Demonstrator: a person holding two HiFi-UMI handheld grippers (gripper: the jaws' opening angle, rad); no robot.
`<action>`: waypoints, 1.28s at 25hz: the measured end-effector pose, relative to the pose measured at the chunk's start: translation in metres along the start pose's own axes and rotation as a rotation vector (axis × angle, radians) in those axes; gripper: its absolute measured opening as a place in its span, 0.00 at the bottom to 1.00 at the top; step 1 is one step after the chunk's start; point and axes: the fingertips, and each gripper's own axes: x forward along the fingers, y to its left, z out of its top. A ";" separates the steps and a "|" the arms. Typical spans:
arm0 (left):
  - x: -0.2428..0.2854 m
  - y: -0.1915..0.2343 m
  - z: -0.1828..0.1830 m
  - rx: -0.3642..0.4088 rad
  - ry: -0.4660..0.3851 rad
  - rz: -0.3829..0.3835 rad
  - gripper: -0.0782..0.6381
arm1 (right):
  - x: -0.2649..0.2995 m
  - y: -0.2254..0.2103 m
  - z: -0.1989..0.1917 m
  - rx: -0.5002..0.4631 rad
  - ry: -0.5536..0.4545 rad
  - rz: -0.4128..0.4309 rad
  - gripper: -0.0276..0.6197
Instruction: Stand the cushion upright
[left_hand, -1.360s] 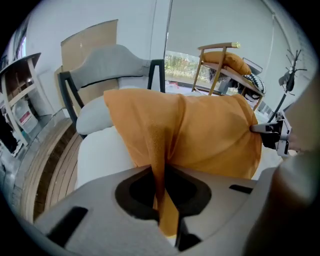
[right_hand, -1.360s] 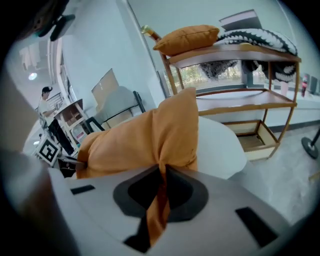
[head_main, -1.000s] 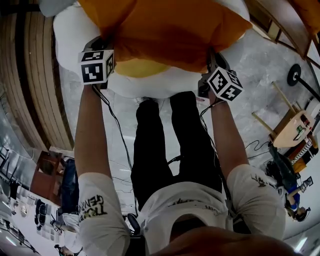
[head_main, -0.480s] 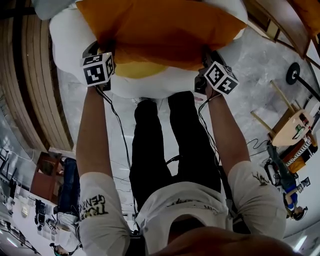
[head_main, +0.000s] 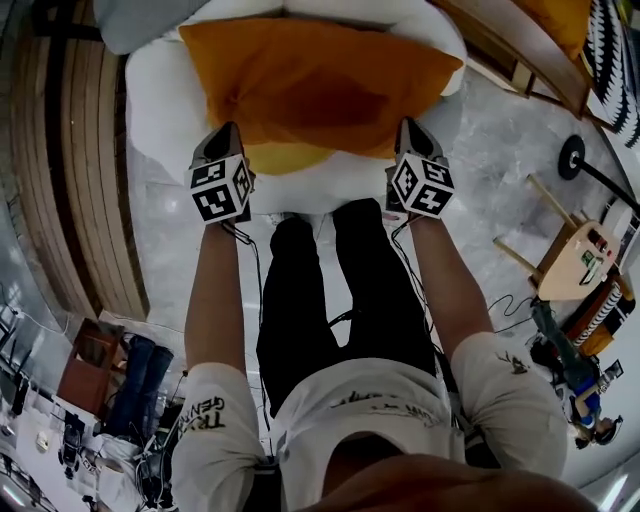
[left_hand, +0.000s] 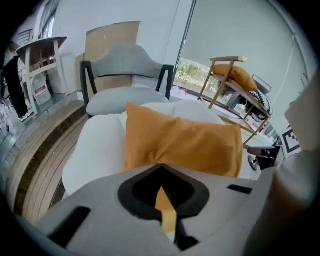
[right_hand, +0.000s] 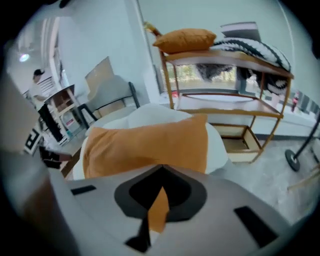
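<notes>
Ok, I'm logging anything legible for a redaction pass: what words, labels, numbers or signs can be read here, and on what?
Nothing reads clearly enough to quote.
Left sleeve: dark two-line print, upside down, too blurred to read.
Shirt front: print too small to read.
Right sleeve: small mark, unreadable.
Left cube, right cube: black-and-white square markers, no words.

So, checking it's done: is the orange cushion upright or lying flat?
Upright: the orange cushion stands on the white seat, broad face toward both gripper views.
</notes>
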 end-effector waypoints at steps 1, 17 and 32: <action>-0.009 -0.007 0.006 0.009 -0.013 -0.009 0.14 | -0.008 0.011 0.008 -0.060 -0.014 0.028 0.09; -0.252 -0.062 0.158 0.013 -0.357 -0.041 0.14 | -0.231 0.147 0.161 -0.103 -0.315 0.204 0.09; -0.463 -0.100 0.280 0.124 -0.643 -0.003 0.14 | -0.395 0.226 0.335 -0.169 -0.691 0.358 0.08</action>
